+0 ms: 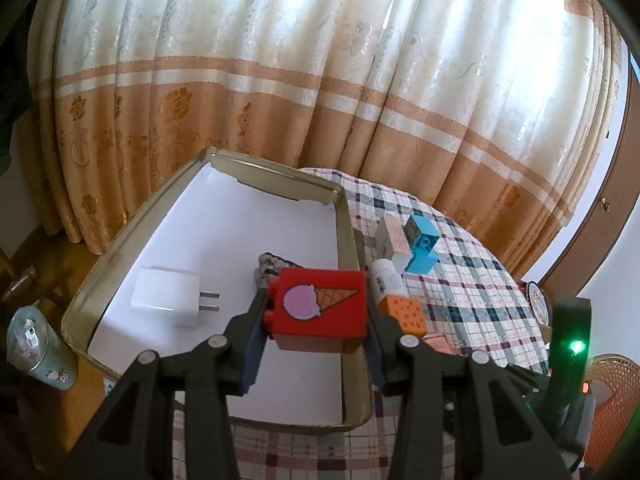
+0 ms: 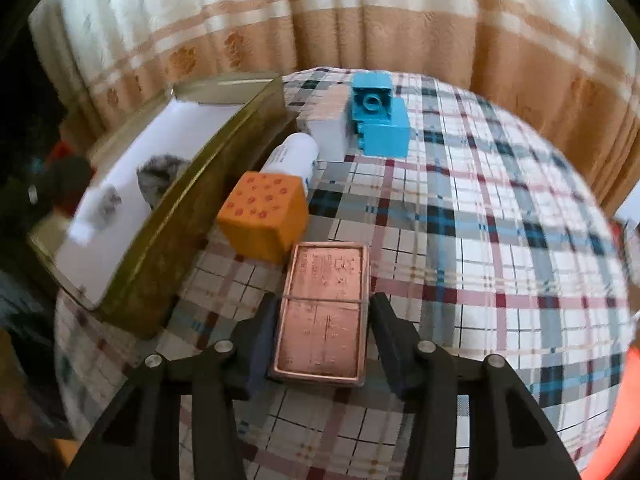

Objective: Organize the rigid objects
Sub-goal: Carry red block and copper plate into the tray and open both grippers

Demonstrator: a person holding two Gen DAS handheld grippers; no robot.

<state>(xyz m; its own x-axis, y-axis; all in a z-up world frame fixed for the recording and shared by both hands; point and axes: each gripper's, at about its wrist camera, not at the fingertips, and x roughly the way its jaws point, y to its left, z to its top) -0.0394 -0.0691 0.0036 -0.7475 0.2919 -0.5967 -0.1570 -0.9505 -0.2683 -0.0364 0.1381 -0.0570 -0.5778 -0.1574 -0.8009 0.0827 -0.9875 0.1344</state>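
The copper-coloured flat case (image 2: 322,312) lies on the checked tablecloth (image 2: 480,240) between the fingers of the right gripper (image 2: 320,336), its long axis along them; the fingers stand wide, not yet closed on it. The left gripper (image 1: 316,316) holds the red ice-cream block (image 1: 320,306) tightly over the tin tray (image 1: 346,232), close to its right wall, so I judge this arm is nearer to placing.

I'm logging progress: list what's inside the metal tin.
Inside the metal tin, on its white lining: a white charger plug and a grey patterned item, partly hidden behind the red block gripped by the left gripper.
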